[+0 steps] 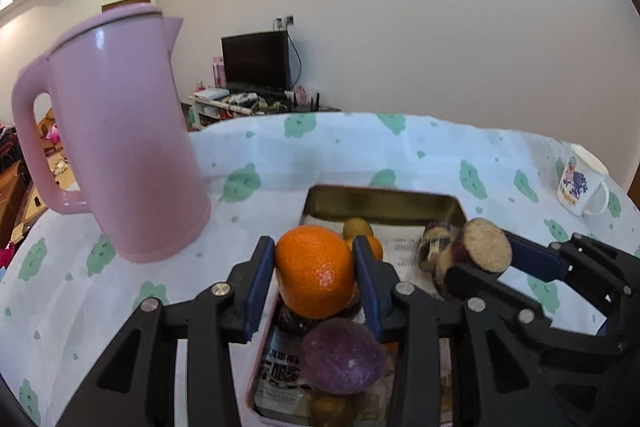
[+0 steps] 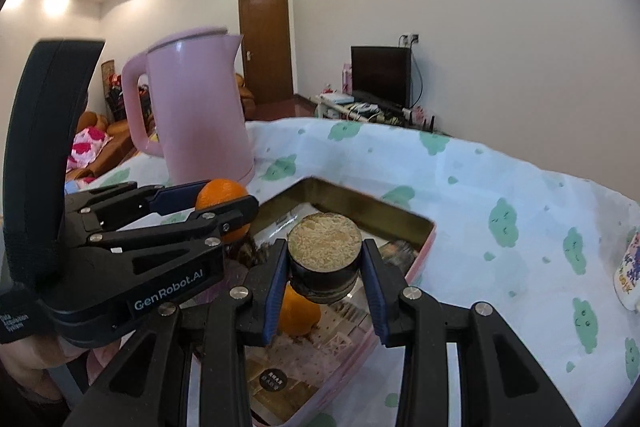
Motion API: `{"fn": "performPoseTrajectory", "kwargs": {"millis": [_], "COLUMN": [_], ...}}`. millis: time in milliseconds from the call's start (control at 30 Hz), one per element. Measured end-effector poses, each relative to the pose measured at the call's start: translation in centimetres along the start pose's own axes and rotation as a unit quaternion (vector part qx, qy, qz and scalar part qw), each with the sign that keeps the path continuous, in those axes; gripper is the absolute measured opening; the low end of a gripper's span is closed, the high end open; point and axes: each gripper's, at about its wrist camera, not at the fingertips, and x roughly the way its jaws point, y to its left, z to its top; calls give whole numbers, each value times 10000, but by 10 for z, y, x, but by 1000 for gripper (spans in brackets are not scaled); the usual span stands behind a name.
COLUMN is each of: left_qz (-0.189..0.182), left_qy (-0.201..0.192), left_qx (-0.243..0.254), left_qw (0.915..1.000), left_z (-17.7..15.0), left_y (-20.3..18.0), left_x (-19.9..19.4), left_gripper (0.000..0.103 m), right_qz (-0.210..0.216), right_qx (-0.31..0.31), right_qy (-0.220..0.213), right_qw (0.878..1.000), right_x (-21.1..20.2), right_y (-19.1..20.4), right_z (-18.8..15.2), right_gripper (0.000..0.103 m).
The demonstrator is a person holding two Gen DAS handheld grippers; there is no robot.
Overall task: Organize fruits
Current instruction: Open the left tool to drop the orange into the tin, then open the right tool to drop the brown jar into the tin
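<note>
While gripped, glossy dimpled orange (image 1: 316,271).

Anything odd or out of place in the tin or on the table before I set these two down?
One oddity: the right gripper holds a dark stub with a flat cut end, unlike the whole orange in the left gripper. No spills.
</note>
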Motion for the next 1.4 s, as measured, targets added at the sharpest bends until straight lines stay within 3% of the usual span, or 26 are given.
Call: {"fn": "performPoseTrajectory", "kwargs": {"millis": [200,267,333,400,633,700,967,1400], "left_qz": [84,-45,-209,-187,-143,-121,-8,8], "left_qy": [50,17,-56,-164,-169,-220,-552,-659], "left_qx": [107,39,51,163,123,46,-352,-354], "left_qw": [9999,10000,9998,9996,9997,9997,9979,9972], "left_z": [-3,-2,0,-1,1,1,6,6], "left_y": [-1,0,-3,-9,-8,-5,12,12], "left_x": [1,-2,-5,-10,-9,-11,-22,-26], "left_gripper": [43,44,52,65,65,71,78,78], "right_qz": [206,246,294,300,189,146,10,-547], "right_qx": [120,109,33,-79,-208,-141,-28,97], "right_qy": [309,376,464,417,343,285,-22,-524], "right_qw": [9992,9989,9985,9986,9990,9994,10000,9971], "right_x": [10,12,15,13,9,7,-4,-24], "right_y": [-4,-3,0,5,10,7,-2,-14], "right_z": [-4,-8,-11,-13,-14,-14,-13,-13], "right_gripper": [38,38,39,40,41,41,42,42]}}
